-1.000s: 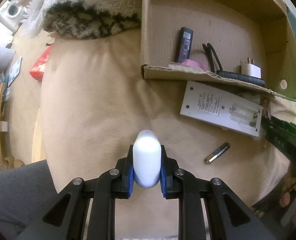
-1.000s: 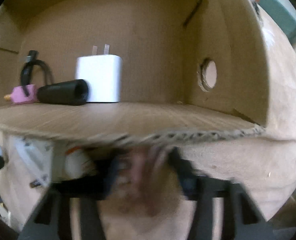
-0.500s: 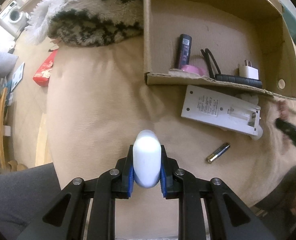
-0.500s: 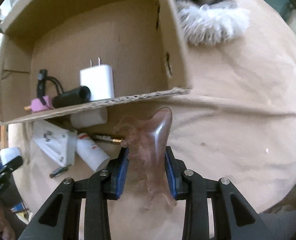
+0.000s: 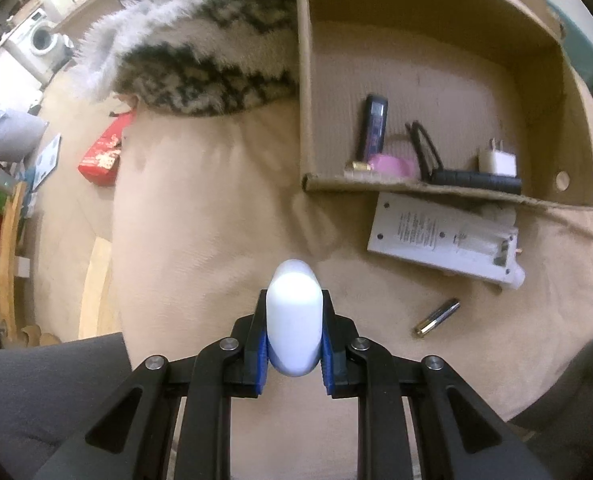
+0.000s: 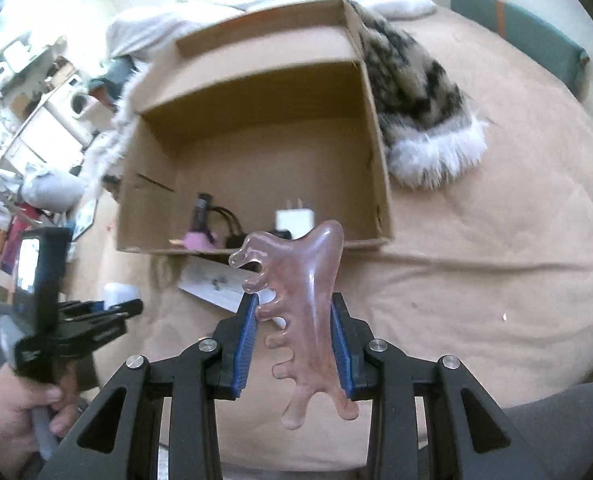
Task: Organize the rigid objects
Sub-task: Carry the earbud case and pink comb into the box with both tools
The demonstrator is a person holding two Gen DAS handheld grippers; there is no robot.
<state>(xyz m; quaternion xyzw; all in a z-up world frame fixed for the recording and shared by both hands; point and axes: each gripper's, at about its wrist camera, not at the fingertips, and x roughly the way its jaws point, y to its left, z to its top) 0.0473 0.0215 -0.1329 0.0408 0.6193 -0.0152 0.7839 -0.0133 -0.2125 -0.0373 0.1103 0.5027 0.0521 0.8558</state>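
My left gripper (image 5: 294,320) is shut on a white rounded case (image 5: 294,316), held above the beige bed cover. My right gripper (image 6: 294,320) is shut on a translucent pink comb-shaped massage tool (image 6: 302,300), lifted in front of the open cardboard box (image 6: 256,140). Inside the box lie a dark stick (image 5: 374,126), a pink item (image 5: 392,166), a black cable and tube (image 5: 476,180) and a white charger plug (image 5: 496,162). In front of the box lie a white remote (image 5: 444,238), face down with its battery bay open, and a loose battery (image 5: 436,316). The left gripper (image 6: 108,310), held by a hand, shows at the left of the right wrist view.
A furry patterned blanket (image 5: 200,64) lies beside the box. A red packet (image 5: 104,152) is on the floor past the bed's edge, with wooden furniture (image 5: 0,260) beyond. A teal pillow (image 6: 516,28) lies at the far corner of the bed.
The right gripper has risen and pulled back from the box front with the pink tool; the whole box now shows. The left gripper rose slightly, still holding the white case.
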